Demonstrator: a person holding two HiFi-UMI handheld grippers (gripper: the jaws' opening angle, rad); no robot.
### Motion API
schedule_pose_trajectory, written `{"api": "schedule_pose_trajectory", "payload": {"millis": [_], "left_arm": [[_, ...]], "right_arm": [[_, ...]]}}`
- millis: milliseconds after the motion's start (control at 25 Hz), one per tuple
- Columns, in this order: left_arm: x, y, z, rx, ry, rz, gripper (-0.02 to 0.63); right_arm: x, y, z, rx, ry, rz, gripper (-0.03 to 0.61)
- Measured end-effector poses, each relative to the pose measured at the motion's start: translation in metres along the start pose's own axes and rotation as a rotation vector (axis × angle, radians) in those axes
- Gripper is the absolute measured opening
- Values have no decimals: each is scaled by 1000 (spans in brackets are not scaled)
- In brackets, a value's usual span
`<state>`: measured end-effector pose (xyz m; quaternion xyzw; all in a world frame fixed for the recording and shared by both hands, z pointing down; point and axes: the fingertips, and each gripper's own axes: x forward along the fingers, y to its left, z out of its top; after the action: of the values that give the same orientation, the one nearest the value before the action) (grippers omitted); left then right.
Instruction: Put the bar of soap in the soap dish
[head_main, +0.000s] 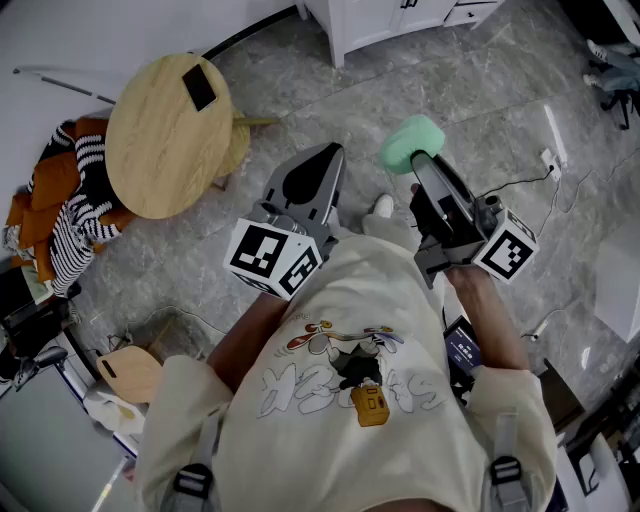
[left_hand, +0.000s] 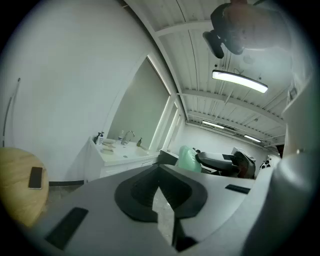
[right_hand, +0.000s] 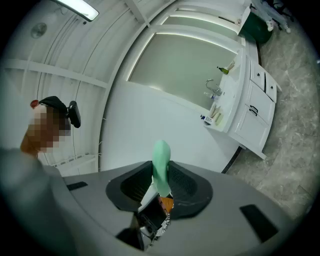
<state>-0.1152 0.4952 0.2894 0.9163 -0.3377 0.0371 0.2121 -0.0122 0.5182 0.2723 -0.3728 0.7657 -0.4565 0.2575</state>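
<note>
The right gripper (right_hand: 161, 175) is clamped on the green bar of soap (right_hand: 161, 152), which sticks out lengthwise past its jaws, well short of the sink cabinet (right_hand: 252, 117) ahead; the left gripper (left_hand: 159, 184) is closed, empty.

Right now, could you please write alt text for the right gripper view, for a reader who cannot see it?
A pale green bar of soap stands on edge, clamped between the jaws of the right hand-held gripper. Beyond it are a white wall, a white vanity with a faucet, and grey floor.
</note>
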Motion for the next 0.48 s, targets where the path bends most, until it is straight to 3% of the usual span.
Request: {"api": "schedule_pose_trajectory", "payload": {"millis": [480], "left_arm": [[9, -6, -4, -2, 1, -19, 8]], "right_arm": [[-11, -1, 11, 57, -20, 13, 107]]}}
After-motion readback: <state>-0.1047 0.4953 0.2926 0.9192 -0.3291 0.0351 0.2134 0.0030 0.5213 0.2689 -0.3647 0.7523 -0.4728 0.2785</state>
